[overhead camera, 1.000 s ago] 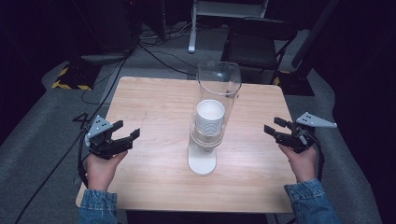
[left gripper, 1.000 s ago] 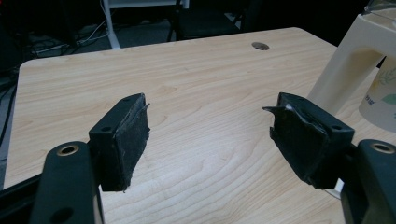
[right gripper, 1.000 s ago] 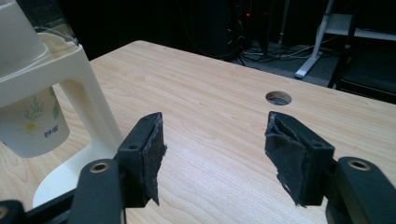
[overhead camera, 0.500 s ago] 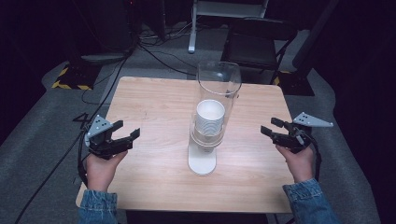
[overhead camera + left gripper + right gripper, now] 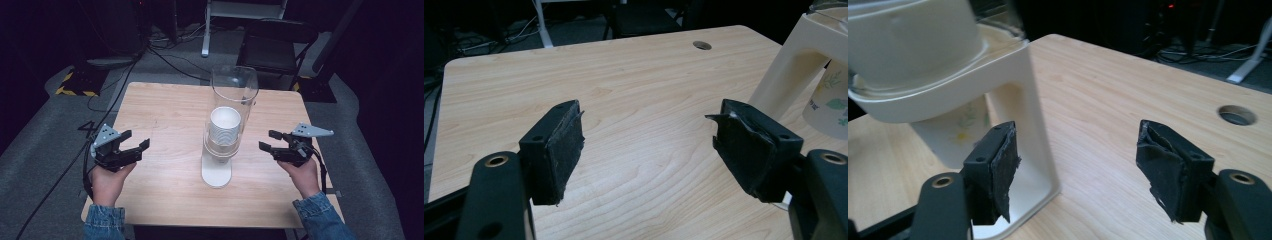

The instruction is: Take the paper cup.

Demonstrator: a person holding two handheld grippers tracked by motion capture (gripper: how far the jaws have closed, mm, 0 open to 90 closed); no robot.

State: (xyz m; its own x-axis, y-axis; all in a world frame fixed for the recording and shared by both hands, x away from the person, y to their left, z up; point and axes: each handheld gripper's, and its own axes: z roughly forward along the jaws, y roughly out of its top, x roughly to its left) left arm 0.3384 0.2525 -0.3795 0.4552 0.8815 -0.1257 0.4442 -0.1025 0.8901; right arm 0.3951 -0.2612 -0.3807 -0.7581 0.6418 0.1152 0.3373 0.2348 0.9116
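A cup dispenser (image 5: 231, 112) stands in the middle of the wooden table (image 5: 165, 110): a clear tube on a cream stand, with a stack of white paper cups (image 5: 225, 125) inside. My left gripper (image 5: 136, 139) is open to its left, well apart from it, with nothing between the jaws. My right gripper (image 5: 267, 139) is open just right of the dispenser, also holding nothing. The left gripper view shows the gripper (image 5: 649, 145), the stand (image 5: 791, 70) and a flower-printed cup (image 5: 831, 105) at far right. In the right gripper view the gripper (image 5: 1080, 165) is close to the stand (image 5: 1018, 100) and the lowest cup (image 5: 955, 135).
A cable hole (image 5: 1237, 115) is cut in the table near its far edge. Behind the table stand a dark chair (image 5: 277, 45) and a white stand leg (image 5: 206, 47), with cables across the grey floor (image 5: 150, 55).
My right gripper has moved left, closer to the dispenser. The left gripper has hardly moved.
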